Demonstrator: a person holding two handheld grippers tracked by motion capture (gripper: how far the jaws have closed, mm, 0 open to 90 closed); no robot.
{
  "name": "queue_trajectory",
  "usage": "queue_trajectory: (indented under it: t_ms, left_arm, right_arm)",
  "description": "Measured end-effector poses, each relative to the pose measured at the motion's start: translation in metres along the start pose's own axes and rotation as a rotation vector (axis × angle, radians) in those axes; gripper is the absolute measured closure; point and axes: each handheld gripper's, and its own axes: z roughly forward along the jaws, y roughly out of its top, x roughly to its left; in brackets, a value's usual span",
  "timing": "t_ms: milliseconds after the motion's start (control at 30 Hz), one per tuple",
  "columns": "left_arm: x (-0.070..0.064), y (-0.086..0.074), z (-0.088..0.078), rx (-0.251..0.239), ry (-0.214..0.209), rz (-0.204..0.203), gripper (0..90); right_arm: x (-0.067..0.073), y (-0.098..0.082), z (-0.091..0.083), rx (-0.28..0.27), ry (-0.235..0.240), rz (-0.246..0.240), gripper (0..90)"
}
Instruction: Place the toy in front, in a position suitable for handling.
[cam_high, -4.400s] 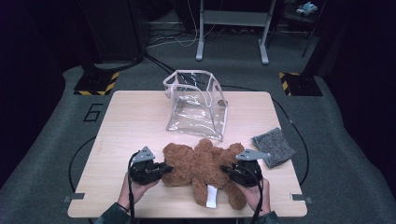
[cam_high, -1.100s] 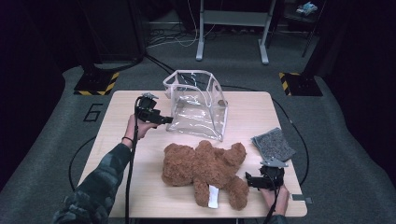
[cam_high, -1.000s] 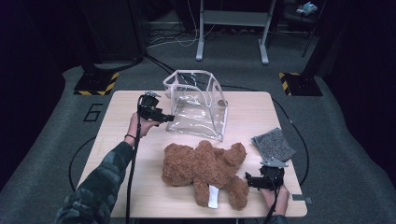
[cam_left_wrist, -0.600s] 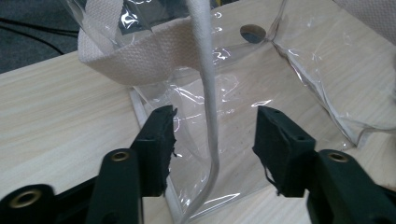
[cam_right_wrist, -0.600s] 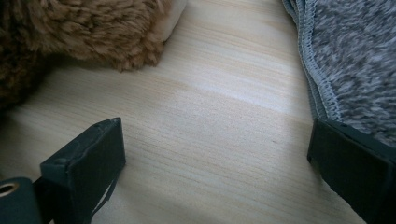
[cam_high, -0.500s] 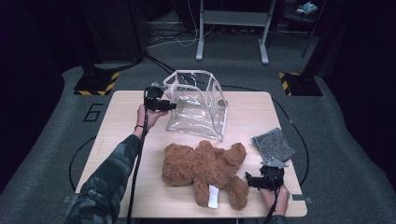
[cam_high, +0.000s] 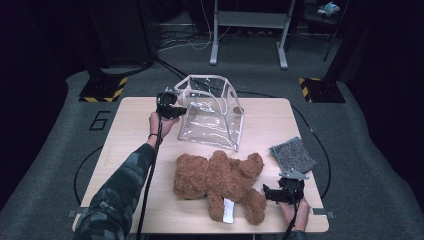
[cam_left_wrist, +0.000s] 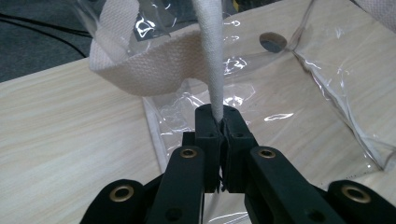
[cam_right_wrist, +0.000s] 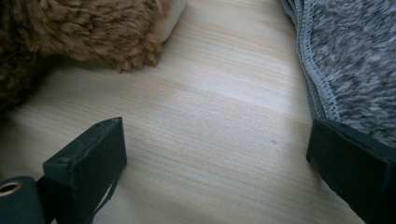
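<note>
A clear plastic bag (cam_high: 212, 112) with white webbing straps stands at the back middle of the table. My left gripper (cam_high: 176, 111) is at its left edge. In the left gripper view its jaws have just been closing, and the gripper (cam_left_wrist: 222, 116) is now shut on a white strap (cam_left_wrist: 210, 56) pinched between its pads. A brown teddy bear (cam_high: 215, 175) lies face down at the front middle. My right gripper (cam_high: 270, 192) rests on the table by the bear's leg, open (cam_right_wrist: 219, 158), with bare wood between its jaws, the bear's fur (cam_right_wrist: 70, 32) to the left.
A folded grey cloth (cam_high: 293, 155) lies at the right of the wooden table (cam_high: 125, 145), and its hem (cam_right_wrist: 355, 60) reaches my right gripper's right jaw. A cable trails from the left gripper along the person's forearm. Dark floor with stands surrounds the table.
My left gripper has moved right to the bag's left edge and closed on the white strap. The right gripper, the bear and the cloth have stayed where they were.
</note>
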Motion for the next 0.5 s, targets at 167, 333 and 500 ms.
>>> queue_trajectory:
  t_ms: [167,333,500]
  left_arm:
    - [0.0019,-0.0005,-0.0012,-0.009,0.018,-0.016,87.2]
    - [0.0066,-0.0017,-0.0041,-0.008,0.032,-0.023,87.3]
    - [0.0100,-0.0041,-0.0062,-0.020,0.042,-0.032,87.3]
  right_arm:
    - [0.0003,-0.0001,-0.0003,0.001,-0.003,0.004,4.2]
    - [0.0005,-0.0001,-0.0005,0.003,-0.003,0.006,4.2]
    - [0.0004,0.0000,-0.0002,-0.001,-0.005,0.007,4.2]
